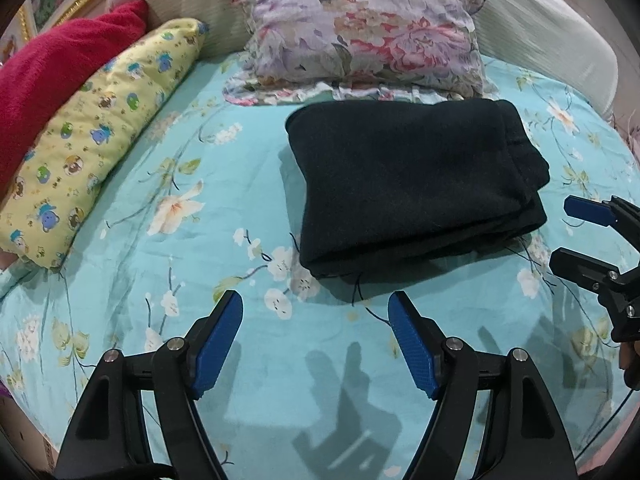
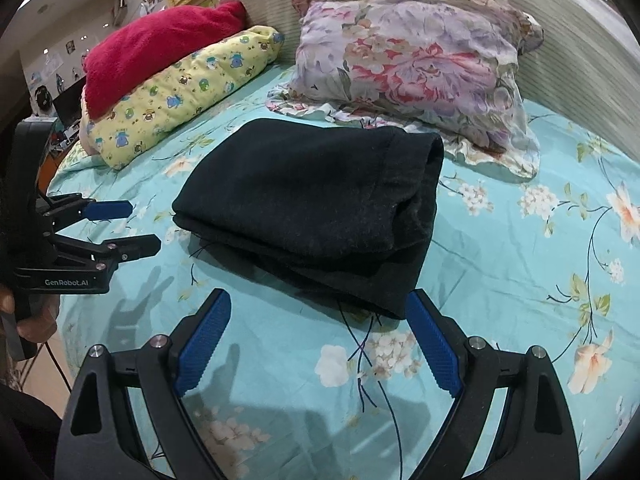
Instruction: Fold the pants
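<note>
The black pants lie folded into a thick rectangle on the turquoise floral bedsheet, just in front of the floral pillow. They also show in the right wrist view. My left gripper is open and empty, held a little short of the pants' near edge; it also shows in the right wrist view. My right gripper is open and empty, close to the pants' near right corner; it also shows at the right edge of the left wrist view.
A floral pillow lies behind the pants against the white headboard. A yellow cartoon-print bolster and a red blanket lie along the left. The bed edge drops off at lower left.
</note>
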`<action>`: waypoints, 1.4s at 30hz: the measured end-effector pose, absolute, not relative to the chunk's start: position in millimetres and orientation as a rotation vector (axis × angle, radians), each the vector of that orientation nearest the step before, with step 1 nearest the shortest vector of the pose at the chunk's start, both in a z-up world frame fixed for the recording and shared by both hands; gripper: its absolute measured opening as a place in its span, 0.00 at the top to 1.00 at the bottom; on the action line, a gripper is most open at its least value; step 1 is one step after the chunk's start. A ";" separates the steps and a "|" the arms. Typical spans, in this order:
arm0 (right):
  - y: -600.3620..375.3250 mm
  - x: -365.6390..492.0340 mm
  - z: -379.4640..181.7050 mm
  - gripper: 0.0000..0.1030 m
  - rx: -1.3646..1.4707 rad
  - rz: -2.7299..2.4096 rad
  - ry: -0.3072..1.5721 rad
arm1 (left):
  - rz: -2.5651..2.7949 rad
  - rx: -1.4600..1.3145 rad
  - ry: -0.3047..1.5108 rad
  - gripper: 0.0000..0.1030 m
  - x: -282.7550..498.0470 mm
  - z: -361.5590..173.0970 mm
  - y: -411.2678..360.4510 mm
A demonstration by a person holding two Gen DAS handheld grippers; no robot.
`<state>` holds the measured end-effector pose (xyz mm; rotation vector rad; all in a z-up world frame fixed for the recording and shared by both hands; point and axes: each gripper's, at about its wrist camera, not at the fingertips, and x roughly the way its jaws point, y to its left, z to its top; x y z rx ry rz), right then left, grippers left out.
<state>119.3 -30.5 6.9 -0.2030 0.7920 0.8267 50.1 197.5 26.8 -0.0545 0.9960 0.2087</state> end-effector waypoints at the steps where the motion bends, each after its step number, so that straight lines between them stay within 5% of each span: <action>1: -30.4 119.8 5.9 0.13 -0.204 0.821 0.788 | 0.212 -0.046 0.990 0.26 49.9 26.5 197.0; 42: -19.6 134.1 -1.0 0.13 -0.189 0.813 0.791 | 0.173 -0.033 1.015 0.26 65.0 17.7 199.0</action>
